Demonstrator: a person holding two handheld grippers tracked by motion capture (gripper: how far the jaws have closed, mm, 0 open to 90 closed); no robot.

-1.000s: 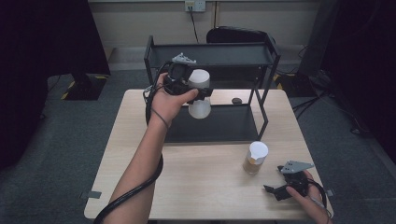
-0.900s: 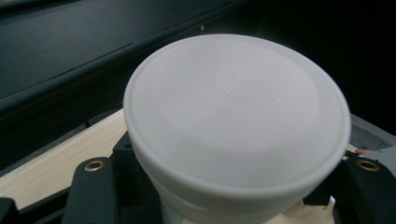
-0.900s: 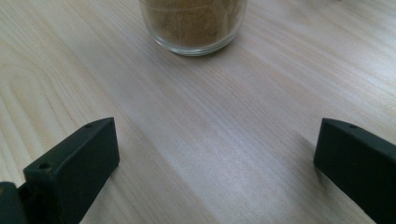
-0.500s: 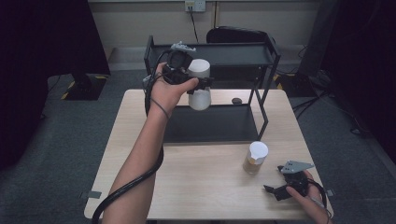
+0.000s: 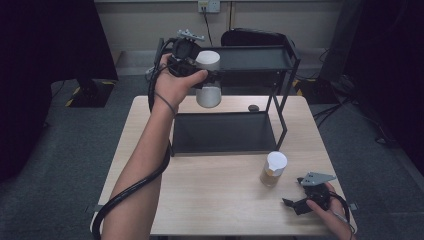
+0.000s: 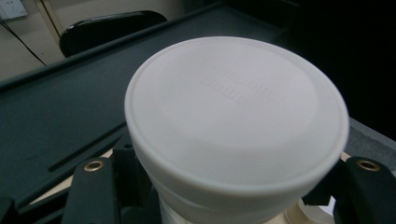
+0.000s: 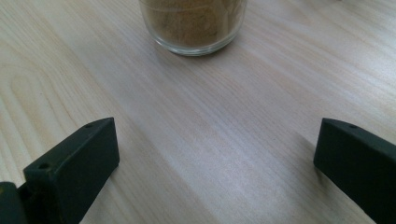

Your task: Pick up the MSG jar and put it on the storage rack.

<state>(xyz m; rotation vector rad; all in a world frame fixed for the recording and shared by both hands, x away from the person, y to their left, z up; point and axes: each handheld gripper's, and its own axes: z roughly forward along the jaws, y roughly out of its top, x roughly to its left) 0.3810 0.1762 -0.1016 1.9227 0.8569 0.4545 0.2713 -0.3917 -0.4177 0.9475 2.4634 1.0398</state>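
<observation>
Well, left to right across the table:

Left gripper: clamped on the white-lidded jar, jaws pinching its side just under the lid, held level in the air at the front edge of the rack's top shelf.

Jar in hand: from the left gripper view its white lid is broad, smooth and flat — likely slick plastic over glass, so I'd judge it rigid, breakable and fairly weighty if full.

Where to hold: the straight wall below the lid looks the safest place; the lid rim gives a lip against slipping down.

Rack: dark metal, two tiers, lower tray bare; a hard landing on it would knock glass.

Second jar: stands on the wooden table in front of the rack's right leg, clear glass, brown powder inside, white lid.

Right gripper: resting low near the table's right corner, jaws spread wide and holding nothing — the second jar is just ahead of them, apart.
</observation>
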